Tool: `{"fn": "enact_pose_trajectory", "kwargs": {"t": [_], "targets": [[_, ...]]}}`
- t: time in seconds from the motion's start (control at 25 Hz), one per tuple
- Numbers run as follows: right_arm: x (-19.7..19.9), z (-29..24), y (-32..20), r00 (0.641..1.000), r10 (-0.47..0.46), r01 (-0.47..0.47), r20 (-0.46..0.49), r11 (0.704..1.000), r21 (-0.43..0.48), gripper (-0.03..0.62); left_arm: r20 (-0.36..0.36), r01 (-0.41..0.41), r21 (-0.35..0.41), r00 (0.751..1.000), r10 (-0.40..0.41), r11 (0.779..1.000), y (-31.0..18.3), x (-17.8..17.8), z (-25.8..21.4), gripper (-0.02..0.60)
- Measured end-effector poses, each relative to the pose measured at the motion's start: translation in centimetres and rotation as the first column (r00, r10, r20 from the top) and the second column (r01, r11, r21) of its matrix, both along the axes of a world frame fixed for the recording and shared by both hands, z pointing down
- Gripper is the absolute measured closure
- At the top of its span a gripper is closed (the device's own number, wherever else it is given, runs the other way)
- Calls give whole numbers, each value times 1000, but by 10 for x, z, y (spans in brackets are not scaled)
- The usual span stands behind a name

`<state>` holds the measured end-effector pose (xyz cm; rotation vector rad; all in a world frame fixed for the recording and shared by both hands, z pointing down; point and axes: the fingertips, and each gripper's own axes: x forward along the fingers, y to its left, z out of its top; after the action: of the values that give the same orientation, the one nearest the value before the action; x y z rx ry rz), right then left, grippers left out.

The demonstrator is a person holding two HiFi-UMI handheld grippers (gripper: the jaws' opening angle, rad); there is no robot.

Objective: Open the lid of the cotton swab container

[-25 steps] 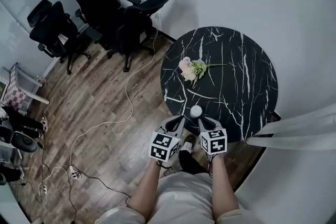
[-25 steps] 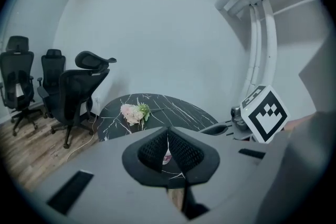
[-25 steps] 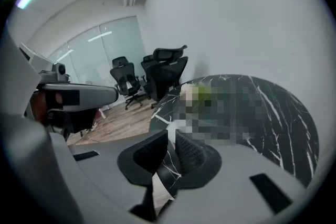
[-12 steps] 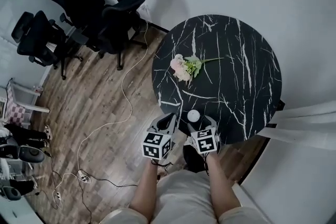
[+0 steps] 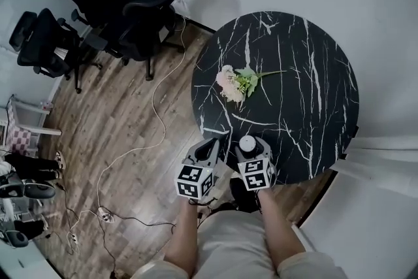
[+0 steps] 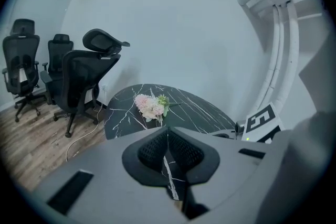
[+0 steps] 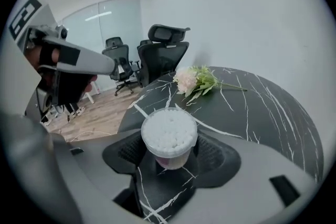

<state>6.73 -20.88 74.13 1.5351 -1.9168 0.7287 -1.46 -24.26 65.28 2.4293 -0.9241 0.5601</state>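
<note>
The cotton swab container (image 5: 247,142) is a small clear round tub with a white lid. It stands upright on the black marble table (image 5: 307,95) near its front edge. My right gripper (image 5: 247,146) is open, and the container (image 7: 169,134) sits between its two dark pads (image 7: 130,150) with the lid on. My left gripper (image 5: 212,144) is shut with nothing in it. It hovers just left of the container at the table's rim. In the left gripper view the shut jaws (image 6: 168,145) point across the table.
A pink flower sprig (image 5: 235,83) lies on the middle-left part of the table. Black office chairs (image 5: 130,3) stand on the wooden floor at the back left, with a white cable (image 5: 157,121) trailing past them. A white curtain (image 5: 385,160) hangs at the right.
My right gripper has opened and moved forward, so the container now stands between its jaws. My left gripper has stayed shut beside it.
</note>
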Motion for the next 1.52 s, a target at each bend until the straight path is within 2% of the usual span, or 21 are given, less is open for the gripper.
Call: {"fn": "enact_pose_trajectory", "kwargs": {"t": [0.12, 0.24, 0.32, 0.4, 0.44, 0.52, 0.64, 0.8, 0.96, 1.08, 1.24, 1.36, 1.44, 1.52], "targets": [[4, -15, -13, 1000, -20, 19, 18, 999, 28, 301, -10, -50, 21, 999, 50, 999, 1, 7, -3, 560], [14, -40, -31, 998, -24, 19, 61, 996, 82, 301, 4, -144, 67, 990, 144, 987, 4, 21, -13, 560], [22, -63, -43, 995, -25, 13, 97, 992, 123, 301, 37, -244, 99, 970, 241, 965, 12, 32, -17, 559], [28, -89, -55, 992, -40, 20, 122, 986, 163, 301, 87, -343, 116, 939, 334, 932, 23, 44, -15, 557], [30, -102, -60, 988, -53, 27, 142, 983, 182, 301, 102, -375, 118, 926, 365, 919, 27, 49, -14, 543], [29, -132, -70, 974, -93, 47, 207, 974, 220, 301, 89, -399, 115, 916, 391, 909, 30, 59, -17, 392], [19, -174, -76, 944, -197, 123, 266, 954, 272, 301, 48, -369, 155, 929, 366, 917, 20, 68, -36, 345], [2, -216, -77, 912, -330, 243, 244, 913, 328, 301, 24, -309, 232, 950, 312, 922, 0, 67, -63, 321], [-11, -235, -74, 881, -371, 260, 292, 897, 357, 301, 32, -269, 277, 962, 271, 922, -9, 61, -80, 311], [-19, -236, -76, 875, -394, 289, 281, 891, 351, 301, 49, -272, 296, 962, 270, 916, -16, 64, -84, 305], [-35, -245, -79, 846, -484, 398, 223, 852, 339, 301, 84, -308, 336, 951, 297, 890, -22, 73, -97, 304], [-43, -256, -86, 818, -532, 441, 216, 823, 359, 301, 92, -287, 391, 958, 273, 875, -39, 71, -114, 304], [-47, -267, -94, 796, -550, 433, 252, 809, 397, 301, 93, -256, 419, 967, 239, 871, -55, 67, -125, 304], [-51, -273, -95, 779, -582, 466, 232, 785, 408, 301, 89, -249, 432, 968, 234, 867, -60, 68, -134, 304]]}}
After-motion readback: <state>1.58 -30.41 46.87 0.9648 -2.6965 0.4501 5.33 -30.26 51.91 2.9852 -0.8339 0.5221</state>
